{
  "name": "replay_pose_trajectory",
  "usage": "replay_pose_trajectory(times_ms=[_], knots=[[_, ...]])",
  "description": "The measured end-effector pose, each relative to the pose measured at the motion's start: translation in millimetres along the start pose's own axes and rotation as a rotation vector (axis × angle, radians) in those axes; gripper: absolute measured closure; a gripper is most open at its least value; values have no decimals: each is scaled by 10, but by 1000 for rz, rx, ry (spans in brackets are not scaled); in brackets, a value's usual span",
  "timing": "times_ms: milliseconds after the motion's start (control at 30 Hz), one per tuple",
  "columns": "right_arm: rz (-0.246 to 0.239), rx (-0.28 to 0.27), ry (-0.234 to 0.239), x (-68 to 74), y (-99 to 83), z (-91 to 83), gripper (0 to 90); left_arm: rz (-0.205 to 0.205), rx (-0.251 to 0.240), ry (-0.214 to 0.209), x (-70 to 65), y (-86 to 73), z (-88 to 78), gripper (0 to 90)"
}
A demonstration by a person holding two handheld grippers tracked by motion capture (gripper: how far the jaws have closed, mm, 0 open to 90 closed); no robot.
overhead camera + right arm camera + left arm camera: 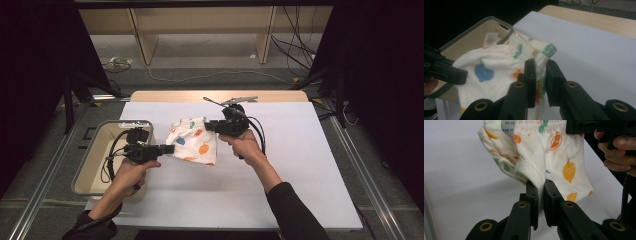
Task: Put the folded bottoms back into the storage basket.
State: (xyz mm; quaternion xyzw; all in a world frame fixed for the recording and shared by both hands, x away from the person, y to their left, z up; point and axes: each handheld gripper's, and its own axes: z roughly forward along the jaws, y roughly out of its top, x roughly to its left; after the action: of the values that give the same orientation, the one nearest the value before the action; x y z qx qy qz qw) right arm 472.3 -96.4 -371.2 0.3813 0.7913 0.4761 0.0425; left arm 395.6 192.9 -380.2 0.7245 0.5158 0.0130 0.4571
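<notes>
Both grippers hold a small fruit-print garment (pixel 192 141), seemingly child's shorts with an elastic waistband, lifted above the white desk (pixel 300 175). The left gripper (pixel 167 148) has its jaws clamped on a fold at the lower edge; the right gripper (pixel 209 125) has its jaws pinched on the waistband edge. A grey-rimmed bin (pixel 95 131) sits at the desk's left edge. Each grip takes only a thin bite of cloth, so pulling the hands apart could probably tug the fabric free and drop it.
</notes>
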Motion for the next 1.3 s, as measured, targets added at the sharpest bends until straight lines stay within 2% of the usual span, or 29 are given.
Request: replay_pose_trajectory(times_ms=[233,433,1300], knots=[[-6,-5,15,67,52,75,807,-5,-7,-2,75,12,-139,834],[-13,-2,27,158,126,183,807,2,-12,22,148,0,-257,834],[-36,8,46,411,320,440,806,-1,-36,58,351,-14,-580,833]])
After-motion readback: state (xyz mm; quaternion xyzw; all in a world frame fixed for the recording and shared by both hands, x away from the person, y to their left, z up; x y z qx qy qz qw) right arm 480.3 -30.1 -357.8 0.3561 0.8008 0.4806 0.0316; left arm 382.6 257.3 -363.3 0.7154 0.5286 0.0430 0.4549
